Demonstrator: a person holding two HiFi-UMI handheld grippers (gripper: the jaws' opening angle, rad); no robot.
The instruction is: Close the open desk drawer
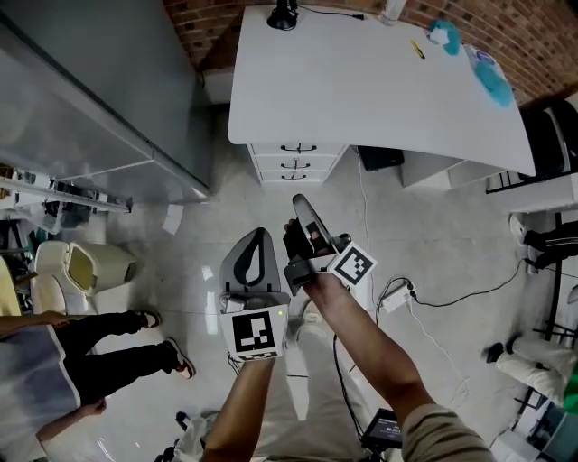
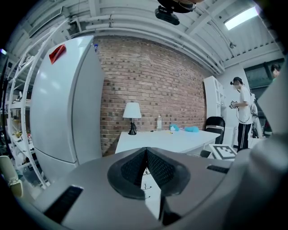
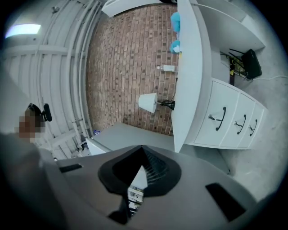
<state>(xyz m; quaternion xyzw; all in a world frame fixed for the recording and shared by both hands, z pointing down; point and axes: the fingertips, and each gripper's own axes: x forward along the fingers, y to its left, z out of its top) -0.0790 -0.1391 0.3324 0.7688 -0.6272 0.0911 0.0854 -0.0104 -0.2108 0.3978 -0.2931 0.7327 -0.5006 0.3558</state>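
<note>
A white desk (image 1: 361, 81) stands ahead against a brick wall. Under its left end sits a drawer unit (image 1: 296, 161) with three black-handled drawers, all flush with one another. In the right gripper view the same drawers (image 3: 234, 119) appear tilted sideways, fronts level. Both grippers hang in the air well short of the desk, touching nothing. My left gripper (image 1: 259, 235) is shut and empty, its tips meeting (image 2: 146, 150). Just to its right, my right gripper (image 1: 302, 202) is also shut with nothing held (image 3: 142, 148).
A tall grey refrigerator (image 1: 99, 90) stands left of the desk. A black lamp (image 1: 283, 15), a bottle and blue cloths (image 1: 492, 77) rest on the desktop. Cables and a power strip (image 1: 397, 296) lie on the floor at right. A seated person's legs (image 1: 117, 343) reach in from the left.
</note>
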